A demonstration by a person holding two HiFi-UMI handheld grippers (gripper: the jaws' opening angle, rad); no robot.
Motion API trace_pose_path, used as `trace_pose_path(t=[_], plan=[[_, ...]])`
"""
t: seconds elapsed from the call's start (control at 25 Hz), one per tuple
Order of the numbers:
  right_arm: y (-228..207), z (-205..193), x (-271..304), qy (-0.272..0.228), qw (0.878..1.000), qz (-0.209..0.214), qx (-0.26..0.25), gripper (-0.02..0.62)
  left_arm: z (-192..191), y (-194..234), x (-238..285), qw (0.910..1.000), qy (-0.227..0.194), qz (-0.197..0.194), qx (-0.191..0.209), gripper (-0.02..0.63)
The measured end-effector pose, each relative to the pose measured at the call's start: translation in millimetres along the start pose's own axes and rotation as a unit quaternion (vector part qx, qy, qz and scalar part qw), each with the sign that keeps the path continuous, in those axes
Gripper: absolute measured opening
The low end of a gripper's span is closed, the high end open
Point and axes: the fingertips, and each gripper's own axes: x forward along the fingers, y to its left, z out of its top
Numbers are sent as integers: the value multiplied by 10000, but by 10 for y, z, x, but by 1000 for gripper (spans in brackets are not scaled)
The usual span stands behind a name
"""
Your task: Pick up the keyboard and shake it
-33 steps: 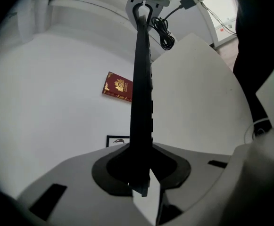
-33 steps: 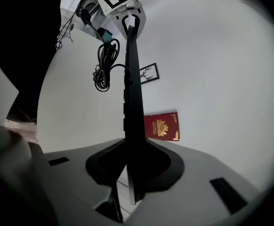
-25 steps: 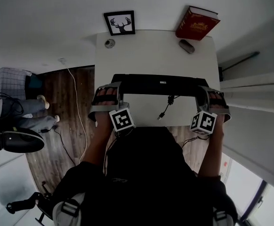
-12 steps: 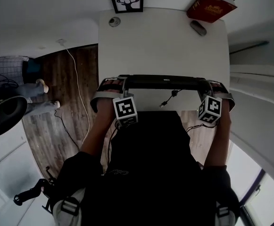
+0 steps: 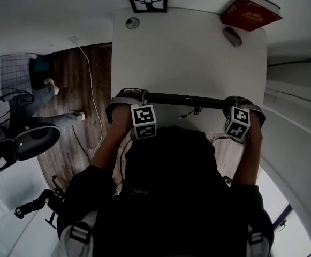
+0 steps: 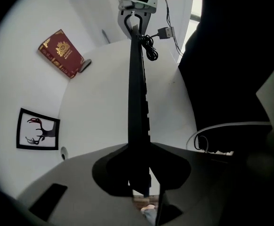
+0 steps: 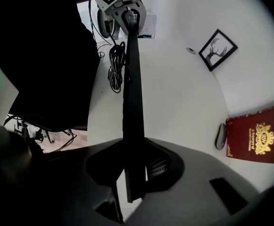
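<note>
Keyboard point(image 5: 184, 99) tipped on edge over the table point(image 5: 187, 52)!
Mid-frame, left gripper point(image 5: 129, 97) and right gripper point(image 5: 240, 103) each clamp one end.

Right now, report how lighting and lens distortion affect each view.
Head view: white rectangular table bright, dark torso underexposed. Left gripper view: fisheye rounds the table, black vignette, slim black keyboard a silhouette. Right gripper view: same vignette, red hardcover book well lit.
</note>
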Motion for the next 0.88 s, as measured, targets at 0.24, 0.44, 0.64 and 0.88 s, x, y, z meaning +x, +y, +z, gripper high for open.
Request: trace_pose_path(t=[0.24, 0.44, 0.64, 0.88], plan=[[-88, -64, 123, -51, 9988, 487, -51, 95, 61, 29, 110, 9986, -47, -530, -52, 87], [-216, -60, 132, -114, 9975, 700, -9, 95, 70, 135, 159, 9975, -39, -696, -67, 96], [-324, -57, 163, -144, 9980, 620, -28, 106, 68, 251, 186, 9978, -100, -643, -156, 121], [-443, -39, 230, -161, 9990, 413, 32, 153, 47, 378, 264, 9989, -196, -375, -220, 169]])
